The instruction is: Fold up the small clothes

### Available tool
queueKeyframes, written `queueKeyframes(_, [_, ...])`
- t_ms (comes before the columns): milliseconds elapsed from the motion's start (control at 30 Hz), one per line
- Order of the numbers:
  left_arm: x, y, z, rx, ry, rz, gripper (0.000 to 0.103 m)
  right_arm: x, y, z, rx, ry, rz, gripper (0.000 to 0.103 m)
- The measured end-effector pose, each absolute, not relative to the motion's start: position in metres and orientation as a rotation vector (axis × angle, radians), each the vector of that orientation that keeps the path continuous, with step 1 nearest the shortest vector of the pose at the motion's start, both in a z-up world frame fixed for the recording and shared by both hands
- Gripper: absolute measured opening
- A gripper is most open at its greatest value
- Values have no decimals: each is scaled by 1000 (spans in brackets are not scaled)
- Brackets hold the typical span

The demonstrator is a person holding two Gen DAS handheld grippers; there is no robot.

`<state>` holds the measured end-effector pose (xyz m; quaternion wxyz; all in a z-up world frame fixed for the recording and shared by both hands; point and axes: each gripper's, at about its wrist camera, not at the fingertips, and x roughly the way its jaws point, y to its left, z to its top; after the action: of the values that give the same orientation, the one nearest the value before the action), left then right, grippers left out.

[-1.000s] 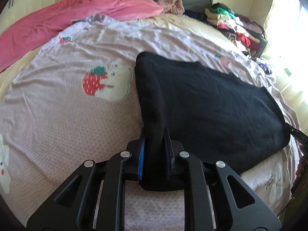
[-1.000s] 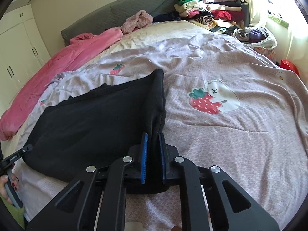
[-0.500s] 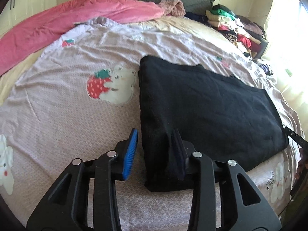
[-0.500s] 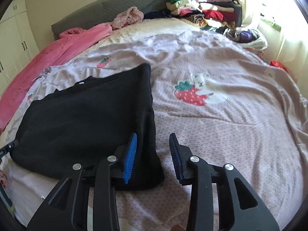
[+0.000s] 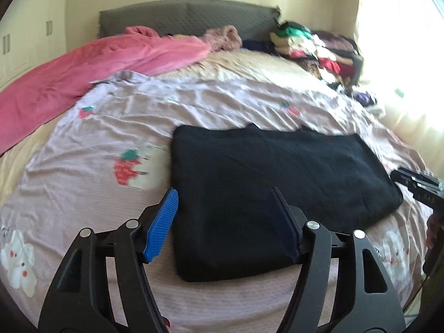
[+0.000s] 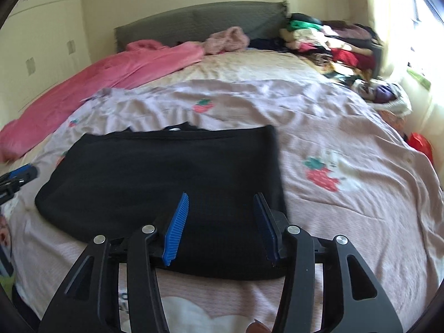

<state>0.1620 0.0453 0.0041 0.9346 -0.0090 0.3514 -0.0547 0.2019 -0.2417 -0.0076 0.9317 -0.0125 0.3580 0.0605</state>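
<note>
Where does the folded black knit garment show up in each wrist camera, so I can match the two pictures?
Left wrist: folded black knit garment sits centre to right, its left edge beside the strawberry print.
Right wrist: garment sits centre to left, its right edge toward the strawberry print.
Shared landmark: long pink blanket along the bed's far left.

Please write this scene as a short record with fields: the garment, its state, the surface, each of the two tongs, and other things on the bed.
garment: black garment
state: folded flat into a rectangle, lying free
surface: bedspread with strawberry prints
left tongs: jaws opening, pads clear of the cloth, above its near left corner
right tongs: jaws opening, nothing gripped, above its near right corner
other things: pink blanket at far left; clothes pile at far right
</note>
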Motion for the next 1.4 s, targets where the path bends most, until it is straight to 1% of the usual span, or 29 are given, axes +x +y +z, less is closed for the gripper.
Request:
queueKeyframes(100, [173, 24, -2, 29, 756, -145, 59, 208, -230, -6, -64, 731, 143, 55])
queueKeyframes(267, [198, 5, -21, 65, 843, -164, 60, 226, -218, -13, -90, 769, 169, 56])
queueKeyframes(367, [209, 10, -40, 27, 913, -159, 66, 240, -217, -26, -101, 818, 163, 57])
queueKeyframes(467, [209, 19, -48, -16, 921, -180, 68, 250, -228, -38, -82, 860, 116, 58])
queueKeyframes(533, [208, 23, -48, -30, 921, -186, 68, 253, -244, -46, -40, 880, 75, 68])
queueKeyframes(667, [206, 20, -50, -13, 909, -181, 69, 257, -260, -60, 41, 901, 100, 69])
queueKeyframes(800, [208, 21, -50, -19, 908, -188, 69, 258, -254, -62, 22, 897, 86, 71])
queueKeyframes(1033, [202, 23, -44, -27, 898, -192, 69, 246, -251, -45, 27, 862, 88, 71])
queueKeyframes(1133, [195, 24, -38, -12, 881, -180, 74, 238, -250, -38, 37, 848, 97, 71])
queueKeyframes(1167, [193, 25, -37, -10, 877, -176, 74, 235, -248, -35, 32, 843, 100, 72])
queueKeyframes(1200, [191, 26, -35, -11, 870, -174, 75, 232, -246, -33, 27, 837, 104, 86])
queueKeyframes(1233, [190, 27, -33, -14, 866, -173, 75, 229, -245, -30, 24, 829, 108, 90])
queueKeyframes(1300, [187, 30, -28, -24, 855, -170, 78, 224, -241, -24, 17, 812, 117, 90])
queueKeyframes(1400, [183, 34, -20, -32, 831, -159, 84, 216, -237, -16, 16, 799, 124, 94])
